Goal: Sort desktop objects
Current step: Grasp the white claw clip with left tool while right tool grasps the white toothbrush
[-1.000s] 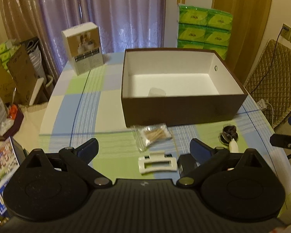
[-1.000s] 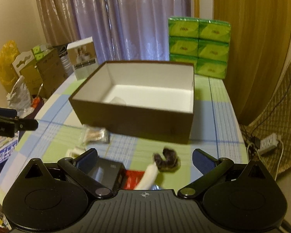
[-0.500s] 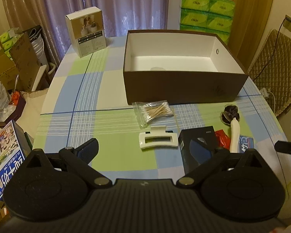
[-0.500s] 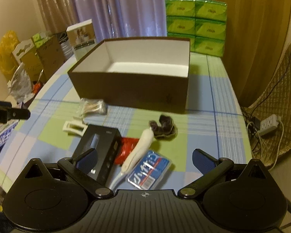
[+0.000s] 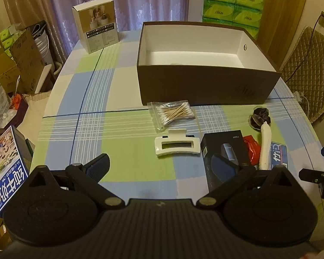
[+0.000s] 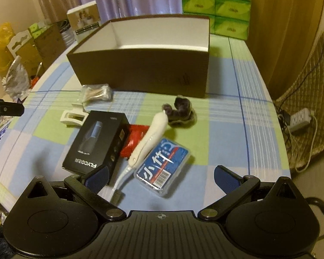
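Here, the brown box [image 5: 205, 86] was seen standing open on the checked bench [image 5: 92, 99], with the swab bag [image 5: 172, 113], white hair clip [image 5: 176, 146] and black carton [image 6: 97, 140] scattered before it. Both the left gripper [image 5: 159, 166] and the right gripper [image 6: 162, 174] were held spread apart, grasping nothing.

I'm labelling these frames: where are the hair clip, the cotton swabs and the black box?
hair clip [image 5: 176, 146], left wrist view, white frame
cotton swabs [image 5: 174, 114], left wrist view, bundle inside bag
black box [image 6: 97, 141], right wrist view, top face
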Available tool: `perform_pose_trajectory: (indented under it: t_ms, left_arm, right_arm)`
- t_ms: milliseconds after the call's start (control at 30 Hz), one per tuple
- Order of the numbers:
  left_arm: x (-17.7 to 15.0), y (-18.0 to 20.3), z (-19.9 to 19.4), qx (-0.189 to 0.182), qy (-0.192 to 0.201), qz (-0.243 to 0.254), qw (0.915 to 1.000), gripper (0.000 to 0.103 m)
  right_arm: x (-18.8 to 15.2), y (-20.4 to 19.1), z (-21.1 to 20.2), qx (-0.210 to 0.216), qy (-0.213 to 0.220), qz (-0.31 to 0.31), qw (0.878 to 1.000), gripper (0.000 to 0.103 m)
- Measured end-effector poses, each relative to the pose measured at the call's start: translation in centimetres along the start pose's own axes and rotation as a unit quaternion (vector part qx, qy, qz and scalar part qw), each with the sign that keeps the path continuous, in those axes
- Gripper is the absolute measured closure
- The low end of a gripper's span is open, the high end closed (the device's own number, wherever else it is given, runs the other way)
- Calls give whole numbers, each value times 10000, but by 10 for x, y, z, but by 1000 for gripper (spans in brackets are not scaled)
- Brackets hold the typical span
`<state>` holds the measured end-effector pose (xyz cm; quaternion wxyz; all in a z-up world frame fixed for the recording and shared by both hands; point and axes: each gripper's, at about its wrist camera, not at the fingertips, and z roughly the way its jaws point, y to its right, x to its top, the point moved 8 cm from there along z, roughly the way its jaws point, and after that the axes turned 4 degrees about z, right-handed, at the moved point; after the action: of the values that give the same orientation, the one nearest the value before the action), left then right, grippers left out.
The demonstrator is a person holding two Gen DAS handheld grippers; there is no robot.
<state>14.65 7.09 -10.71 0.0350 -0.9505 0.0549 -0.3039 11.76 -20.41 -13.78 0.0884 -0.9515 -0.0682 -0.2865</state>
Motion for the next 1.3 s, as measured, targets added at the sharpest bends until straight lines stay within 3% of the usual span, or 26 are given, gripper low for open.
perform_pose_trajectory:
  t_ms: [100, 233, 333, 533, 933, 1067, 1300]
  left_arm:
    - [-1, -1, 4, -14, -47, 0, 10000, 4]
    - [0, -4, 11, -45, -103, -1, 9999, 4]
    - [1, -5, 16, -68, -139, 16, 9999, 4]
    - [3, -11, 30, -115, -238, 44, 9996, 4]
    - [12, -17, 60, -252, -408, 149, 9987, 4]
    - [15, -18, 69, -299, -475, 191, 9982, 4]
    - [19, -17, 83, -393, -563, 275, 9973, 4]
  right_arm:
    - [-1, -7, 4, 91, 83, 10, 9999, 5]
    - [-5, -16, 18, 151, 4, -22, 9999, 43]
    - [-6, -20, 28, 212, -9, 118, 9997, 61]
    - [0, -24, 47, 195, -2, 351, 9992, 68]
    - [12, -32, 82, 22, -51, 529, 9986, 72]
    - [7, -24, 104, -252, -425, 693, 9964, 72]
    - [1, -21, 103, -325, -489, 459, 9972, 74]
